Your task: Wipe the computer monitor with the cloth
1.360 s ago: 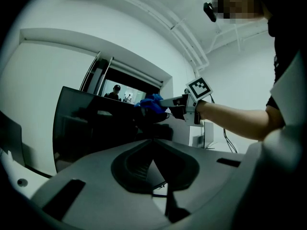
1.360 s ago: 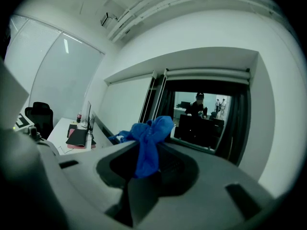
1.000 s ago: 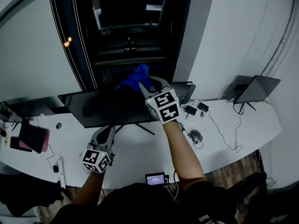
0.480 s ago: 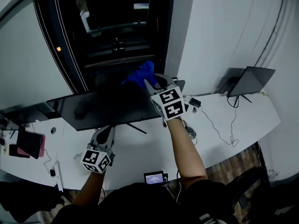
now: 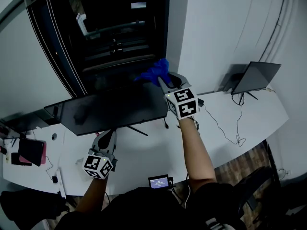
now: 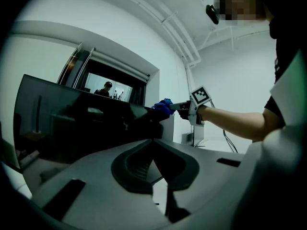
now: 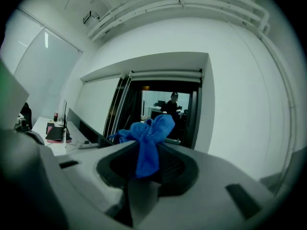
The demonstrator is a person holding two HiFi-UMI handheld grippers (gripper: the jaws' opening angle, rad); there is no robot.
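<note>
At the upper right corner of the monitor (image 5: pixel 105 111), the right gripper (image 5: pixel 162 82) stayed clenched on the blue cloth (image 5: pixel 154 72), having slid rightward along the top edge, so that pass looked nearly finished. The left gripper (image 5: pixel 106 138) hung closed and empty over the table (image 5: pixel 144 152).

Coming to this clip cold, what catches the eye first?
The bright blue cloth stands out, pinched in the right tool at the upper right corner of the dark computer monitor. The left tool hangs low over the white desk in front of the monitor, with nothing in it.
</note>
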